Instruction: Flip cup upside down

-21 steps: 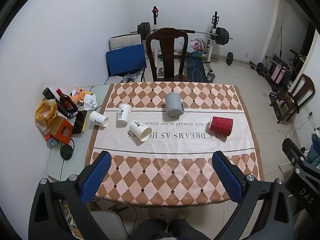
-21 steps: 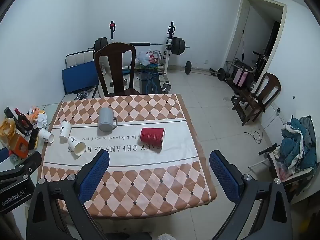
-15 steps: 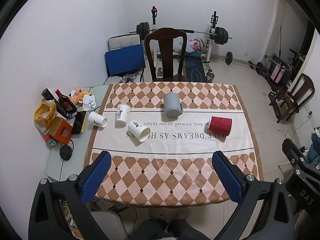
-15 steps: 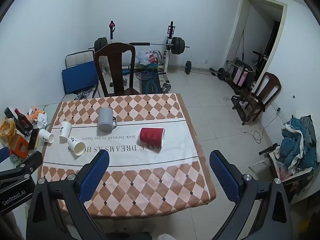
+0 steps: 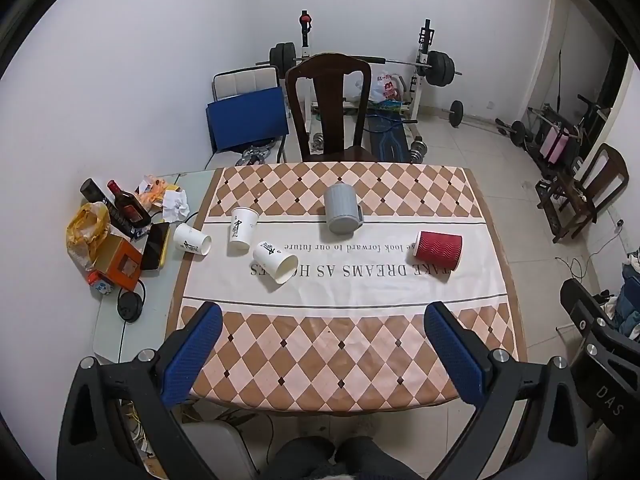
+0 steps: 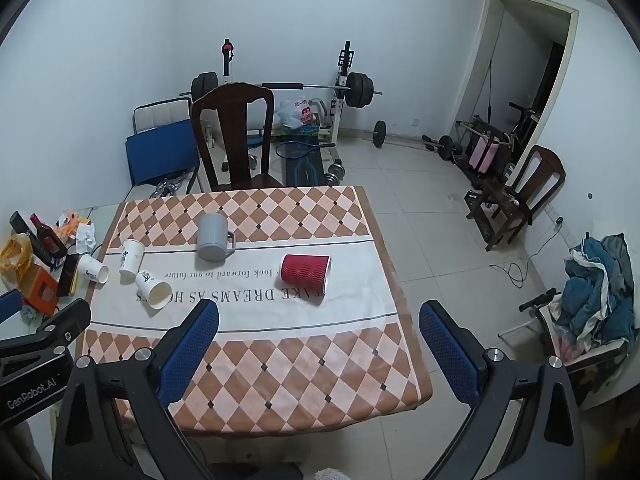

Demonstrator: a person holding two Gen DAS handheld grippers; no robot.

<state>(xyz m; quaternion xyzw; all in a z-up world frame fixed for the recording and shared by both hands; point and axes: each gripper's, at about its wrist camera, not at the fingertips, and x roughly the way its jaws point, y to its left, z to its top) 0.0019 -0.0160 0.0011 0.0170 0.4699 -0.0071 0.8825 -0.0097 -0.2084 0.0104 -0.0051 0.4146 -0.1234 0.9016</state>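
Observation:
A red ribbed paper cup (image 5: 438,250) lies on its side on the checked tablecloth (image 5: 340,344); it also shows in the right wrist view (image 6: 306,273). A grey mug (image 5: 341,208) stands mouth down at mid table. One white paper cup (image 5: 242,227) stands mouth down. Two white cups lie on their sides, one (image 5: 276,262) near the middle and one (image 5: 192,239) at the left edge. My left gripper (image 5: 323,354) and my right gripper (image 6: 319,350) are both open, empty, high above the near edge.
A side table on the left holds bottles (image 5: 126,206), an orange box (image 5: 120,262), a yellow bag and a phone. A dark wooden chair (image 5: 330,108) stands behind the table. Gym weights and a barbell rack (image 5: 424,68) line the back wall.
Both views have shifted only slightly; the cups and mug have not moved. Both grippers stay open.

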